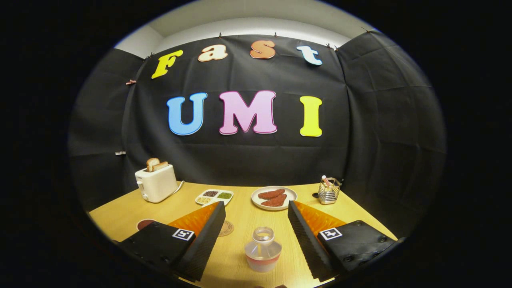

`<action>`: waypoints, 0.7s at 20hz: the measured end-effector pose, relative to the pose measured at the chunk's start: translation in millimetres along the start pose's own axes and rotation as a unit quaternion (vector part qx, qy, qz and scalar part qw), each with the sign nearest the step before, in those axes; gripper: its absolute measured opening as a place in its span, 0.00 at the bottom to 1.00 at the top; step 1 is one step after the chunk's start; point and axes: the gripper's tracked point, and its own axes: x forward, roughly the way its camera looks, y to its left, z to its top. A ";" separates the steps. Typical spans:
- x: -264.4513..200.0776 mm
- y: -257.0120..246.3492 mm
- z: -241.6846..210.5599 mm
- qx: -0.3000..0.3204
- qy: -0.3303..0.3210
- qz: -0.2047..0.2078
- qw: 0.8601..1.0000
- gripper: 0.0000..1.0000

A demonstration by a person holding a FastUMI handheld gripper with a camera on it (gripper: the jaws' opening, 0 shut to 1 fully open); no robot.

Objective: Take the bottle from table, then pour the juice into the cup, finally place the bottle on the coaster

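Looking forward along my jaws point(256, 236), I see them spread wide, with nothing gripped and neither finger touching anything. Between the two fingers, apart from both, stands the bottle point(263, 249): a small clear one, upright on the wooden worktop point(240, 256), its round mouth open toward me and a band of red juice at its base. Just past my left finger, partly hidden by it, lies a round brown coaster point(226, 228) flat on the worktop. Further left, near the worktop's edge and partly behind my left side, sits a round dish-like thing with a dark red inside point(144, 224); I cannot tell whether it is the cup. Beyond the fingers, toward the back, a white plate point(274, 198) carries reddish-brown pieces of food. To its left is a small white tray point(214, 196) with compartments of dark, green and pale fillings. Further left stands a white toaster point(156, 183) with two slices of bread sticking up. At the back right is a wire holder point(329, 191) with something in it. Black cloth walls close off the space behind.
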 end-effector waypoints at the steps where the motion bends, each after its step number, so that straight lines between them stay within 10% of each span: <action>1: 2.4 -2.7 -6.7 0.001 -0.001 -0.002 1.000 0.97; 14: 26.8 -8.0 -100.8 -0.004 0.027 0.004 1.000 1.00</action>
